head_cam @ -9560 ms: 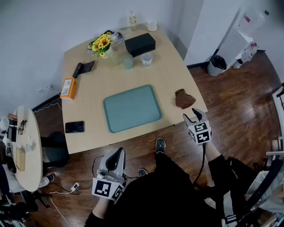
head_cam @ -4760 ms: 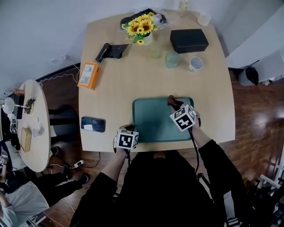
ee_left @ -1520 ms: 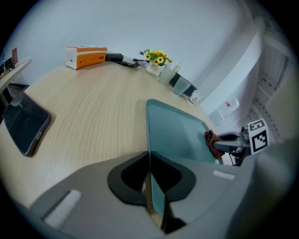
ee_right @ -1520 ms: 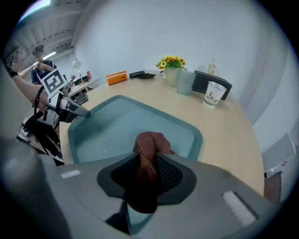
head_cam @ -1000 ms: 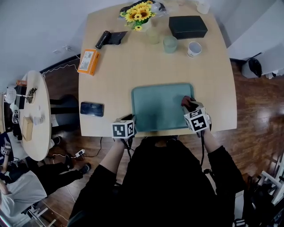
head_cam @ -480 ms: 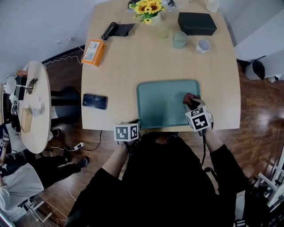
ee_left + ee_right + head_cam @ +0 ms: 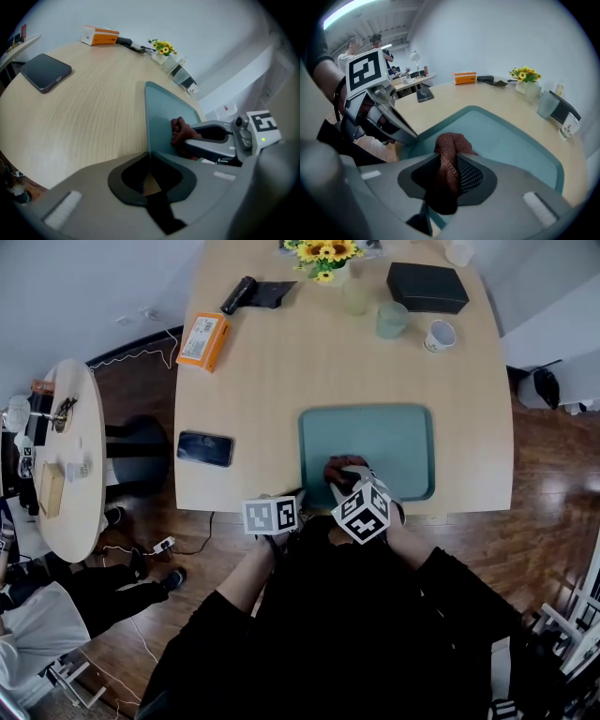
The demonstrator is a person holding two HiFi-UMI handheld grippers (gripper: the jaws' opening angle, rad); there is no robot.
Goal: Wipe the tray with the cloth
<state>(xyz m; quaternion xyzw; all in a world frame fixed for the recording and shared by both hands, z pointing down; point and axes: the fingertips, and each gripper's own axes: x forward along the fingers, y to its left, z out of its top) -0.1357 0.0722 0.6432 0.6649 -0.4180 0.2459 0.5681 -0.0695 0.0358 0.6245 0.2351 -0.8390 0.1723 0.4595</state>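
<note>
1. Head view: the tray (image 7: 394, 442) lies at the near edge of the counter (image 7: 272, 381). The left gripper (image 7: 292, 496) is at the tray's near-left corner. The right gripper (image 7: 349, 479) stands over the tray's near-left part, and the brown cloth (image 7: 337, 468) at its tip appears to rest on the tray floor.
2. Left gripper view: the jaws have just been closing and now press together on the tray's rim at that corner. I judge that this grip stops the tray from sliding during the wiping.
3. Right gripper view: the jaws pinch a fold of the cloth, and the rest bunches up in front of them above the tray. The bunch probably serves as a pad for wiping.
</note>
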